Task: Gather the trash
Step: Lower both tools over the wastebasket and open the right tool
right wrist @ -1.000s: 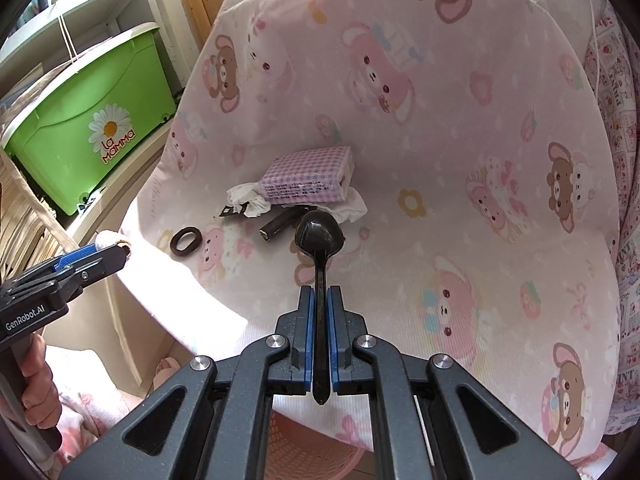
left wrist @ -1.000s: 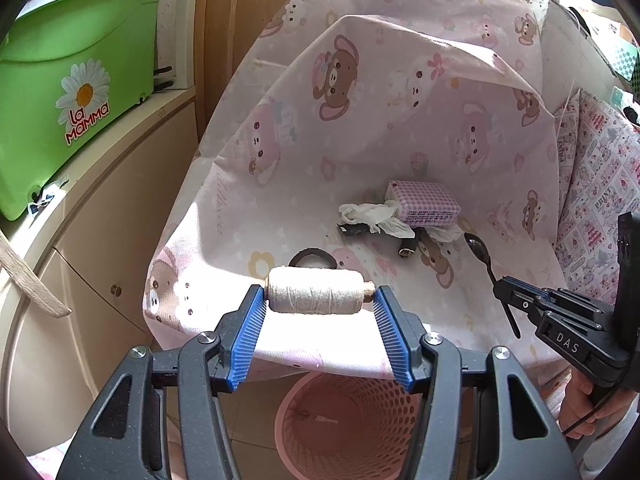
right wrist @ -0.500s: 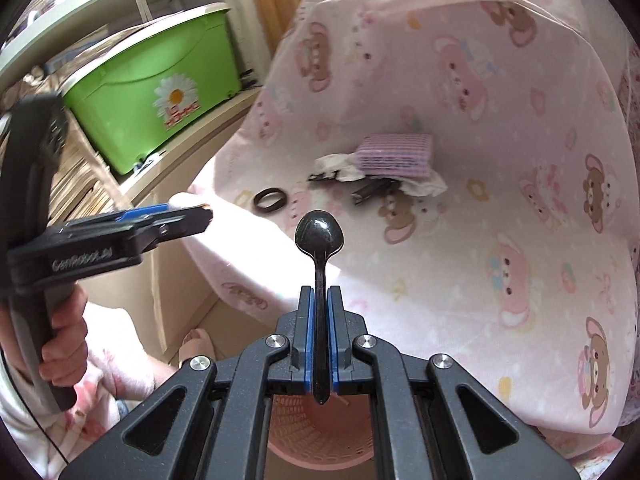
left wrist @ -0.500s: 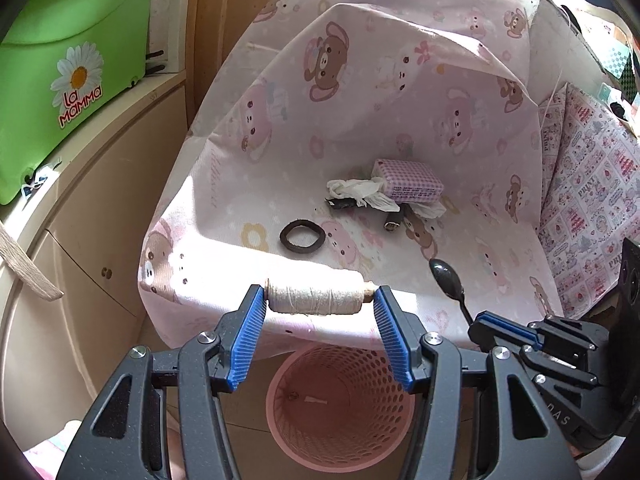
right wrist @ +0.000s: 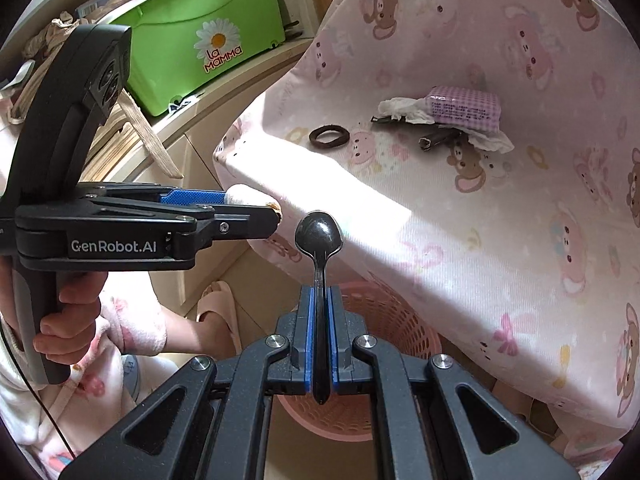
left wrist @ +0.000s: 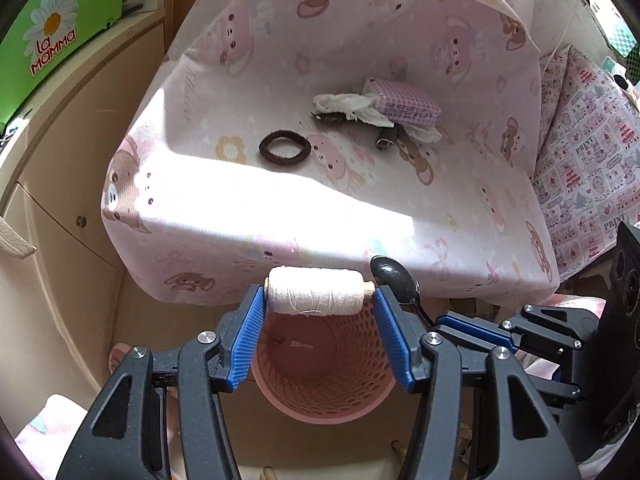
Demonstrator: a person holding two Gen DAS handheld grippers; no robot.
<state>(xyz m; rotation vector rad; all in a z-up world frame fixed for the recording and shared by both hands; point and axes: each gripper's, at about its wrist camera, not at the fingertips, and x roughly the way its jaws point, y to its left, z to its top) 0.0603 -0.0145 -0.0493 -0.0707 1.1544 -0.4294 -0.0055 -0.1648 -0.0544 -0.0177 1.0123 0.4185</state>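
My left gripper (left wrist: 318,300) is shut on a cream thread spool (left wrist: 316,290), held above the pink mesh bin (left wrist: 320,384) just off the table's front edge. My right gripper (right wrist: 320,300) is shut on the handle of a black plastic spoon (right wrist: 319,236), over the same bin (right wrist: 384,320). The spoon's bowl (left wrist: 394,278) shows beside the spool. On the pink bear-print tablecloth (left wrist: 280,216) lie a brown hair tie (left wrist: 285,148), crumpled white tissue (left wrist: 348,106), a purple checked packet (left wrist: 404,100) and a small dark tube (left wrist: 387,138).
A green La Mamma box (right wrist: 208,36) stands on a beige cabinet (left wrist: 60,168) at left. A patterned cushion (left wrist: 588,168) is at right. The person's slippered foot (right wrist: 218,312) is beside the bin.
Both grippers have pulled back from the table and dropped toward the bin, with the spool and spoon still held. The two grippers are now close together.
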